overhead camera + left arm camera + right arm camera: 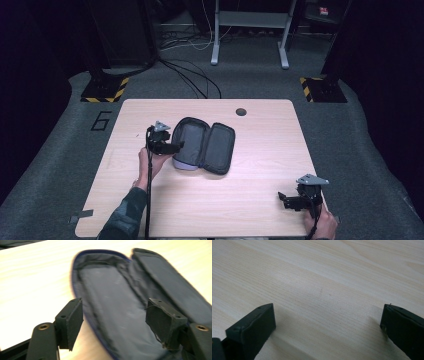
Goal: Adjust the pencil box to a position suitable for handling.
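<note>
Wooden table point(250, 200): left tongs point(176, 147) spread beside open pouch point(205, 145); right tongs point(283, 199) spread, low, apart.

surface: wooden table point(250, 200) | on it: open pouch point(204, 145)

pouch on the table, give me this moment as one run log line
pouch: unzipped, lying open | left gripper: open, at pouch rim | right gripper: open over bare table

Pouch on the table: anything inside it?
The pouch lies unzipped, flap folded open. Its grey lining shows bare, nothing visible inside. The left claw straddles its near rim, hiding the bottom corners; the picture is blurred.
</note>
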`<move>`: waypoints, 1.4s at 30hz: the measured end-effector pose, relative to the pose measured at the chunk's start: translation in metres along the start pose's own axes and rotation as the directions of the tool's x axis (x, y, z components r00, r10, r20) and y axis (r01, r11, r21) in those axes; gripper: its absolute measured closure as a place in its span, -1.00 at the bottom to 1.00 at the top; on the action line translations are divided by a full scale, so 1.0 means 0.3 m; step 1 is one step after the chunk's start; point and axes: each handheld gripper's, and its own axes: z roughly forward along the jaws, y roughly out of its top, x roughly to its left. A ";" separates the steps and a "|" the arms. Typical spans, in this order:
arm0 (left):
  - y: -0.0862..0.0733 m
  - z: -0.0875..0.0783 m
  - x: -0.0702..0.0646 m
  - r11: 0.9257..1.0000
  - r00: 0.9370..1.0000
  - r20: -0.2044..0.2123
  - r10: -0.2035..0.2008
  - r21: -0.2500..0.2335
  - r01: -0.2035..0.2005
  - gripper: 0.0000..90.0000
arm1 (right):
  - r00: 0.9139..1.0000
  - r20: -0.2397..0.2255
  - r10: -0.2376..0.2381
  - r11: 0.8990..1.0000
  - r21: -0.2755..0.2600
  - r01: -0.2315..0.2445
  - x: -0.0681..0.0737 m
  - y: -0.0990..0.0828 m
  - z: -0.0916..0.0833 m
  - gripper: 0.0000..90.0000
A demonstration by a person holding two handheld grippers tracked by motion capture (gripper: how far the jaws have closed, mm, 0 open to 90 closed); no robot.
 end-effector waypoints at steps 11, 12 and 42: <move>-0.037 0.071 0.052 0.989 0.999 -0.039 -0.016 0.144 0.022 0.52 | 1.000 0.000 0.003 1.000 0.001 -0.003 0.001 0.000 0.000 -1.00; -0.044 0.075 0.051 0.988 0.999 -0.037 -0.018 0.155 0.024 0.64 | 1.000 0.000 0.003 1.000 0.000 -0.003 0.001 0.000 0.000 -1.00; -0.167 -0.026 -0.109 0.982 0.994 0.107 -0.020 0.189 0.000 0.68 | 1.000 0.000 0.001 1.000 0.000 -0.001 0.000 0.000 0.000 -1.00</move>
